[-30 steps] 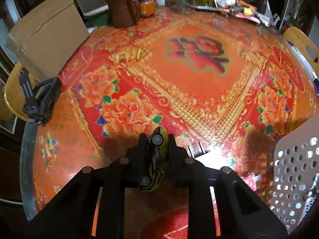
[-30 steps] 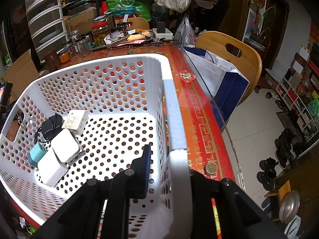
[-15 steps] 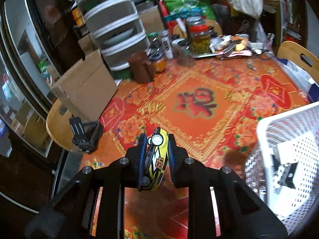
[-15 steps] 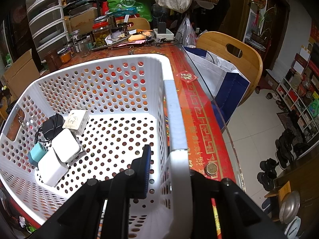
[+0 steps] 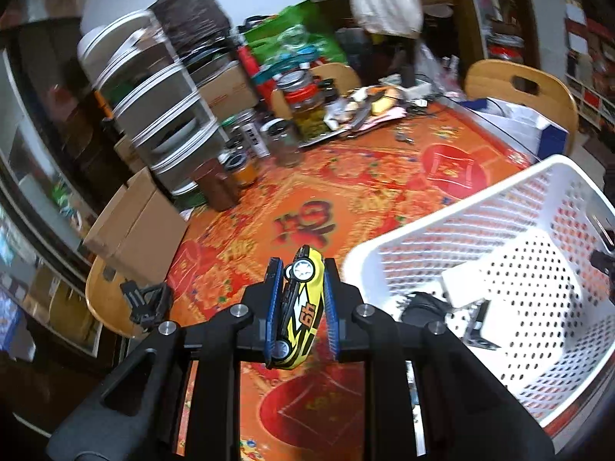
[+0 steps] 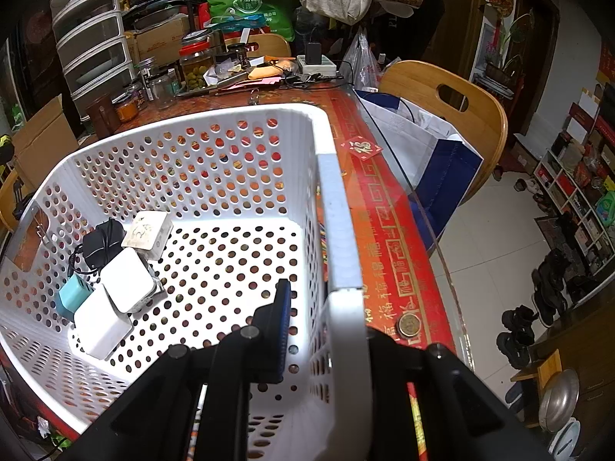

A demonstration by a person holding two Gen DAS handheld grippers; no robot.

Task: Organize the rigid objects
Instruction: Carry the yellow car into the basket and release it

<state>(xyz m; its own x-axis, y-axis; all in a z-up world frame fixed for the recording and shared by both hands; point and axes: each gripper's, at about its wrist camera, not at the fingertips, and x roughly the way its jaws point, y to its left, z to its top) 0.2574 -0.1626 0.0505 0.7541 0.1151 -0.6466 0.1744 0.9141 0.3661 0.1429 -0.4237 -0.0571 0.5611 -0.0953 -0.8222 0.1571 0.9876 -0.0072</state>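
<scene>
My left gripper (image 5: 300,307) is shut on a yellow and black toy car (image 5: 301,303), held on its side above the red tablecloth, just left of the white perforated basket (image 5: 442,219). My right gripper (image 6: 326,307) is shut on the basket's right wall (image 6: 338,230); one finger (image 6: 282,319) is inside, the other is hidden behind the wall. In the basket lie white chargers (image 6: 125,280), a teal plug (image 6: 73,296) and a black adapter (image 6: 103,242).
Jars (image 5: 303,103), bottles and papers crowd the table's far edge. A cardboard box (image 5: 134,223) and plastic drawers (image 5: 153,115) stand at the left. A black clamp (image 5: 148,303) sits on a wooden stool. A wooden chair (image 6: 442,103) and a coin (image 6: 409,324) are right of the basket.
My left gripper has risen from the tablecloth with the toy car and swung right toward the basket, which now fills the right of its view. My right gripper has not moved.
</scene>
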